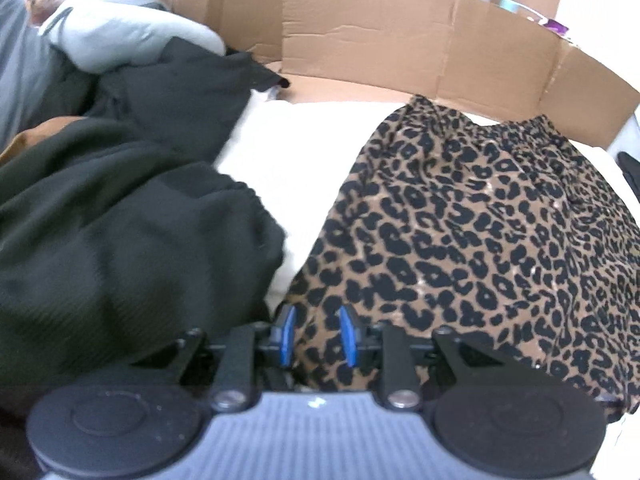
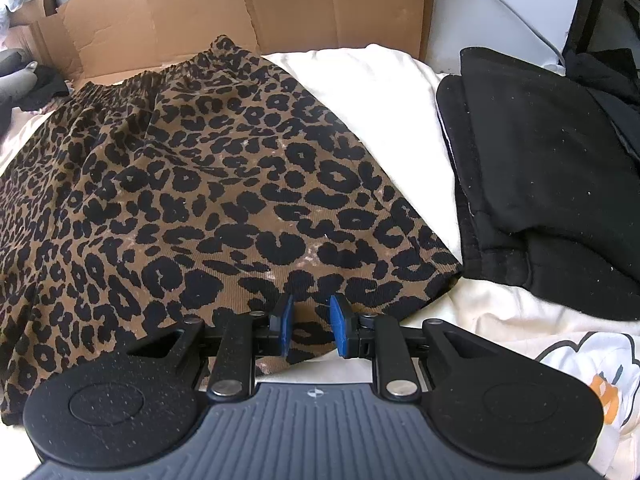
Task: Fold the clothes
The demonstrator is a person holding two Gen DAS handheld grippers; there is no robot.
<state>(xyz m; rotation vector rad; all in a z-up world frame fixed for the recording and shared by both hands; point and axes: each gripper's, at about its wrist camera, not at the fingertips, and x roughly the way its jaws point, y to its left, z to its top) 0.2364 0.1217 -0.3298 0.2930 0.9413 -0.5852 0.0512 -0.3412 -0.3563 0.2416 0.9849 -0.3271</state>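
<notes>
A leopard-print skirt (image 1: 480, 232) lies spread flat on white bedding (image 1: 280, 152), its elastic waistband (image 2: 160, 76) at the far side and its hem towards me. My left gripper (image 1: 317, 336) hovers at the hem near the skirt's left corner, blue pads (image 1: 286, 334) apart, with print fabric showing in the gap. In the right wrist view the same skirt (image 2: 200, 184) fills the left and middle. My right gripper (image 2: 311, 326) stands open over the hem near the right corner, and the hem edge runs between its pads (image 2: 339, 328).
A rumpled pile of dark clothes (image 1: 120, 232) and a grey garment (image 1: 132, 36) crowd the skirt's left side. Folded black clothes (image 2: 540, 168) lie to its right. Cardboard sheets (image 1: 400, 40) stand behind. White flower-print fabric (image 2: 592, 368) lies at the near right.
</notes>
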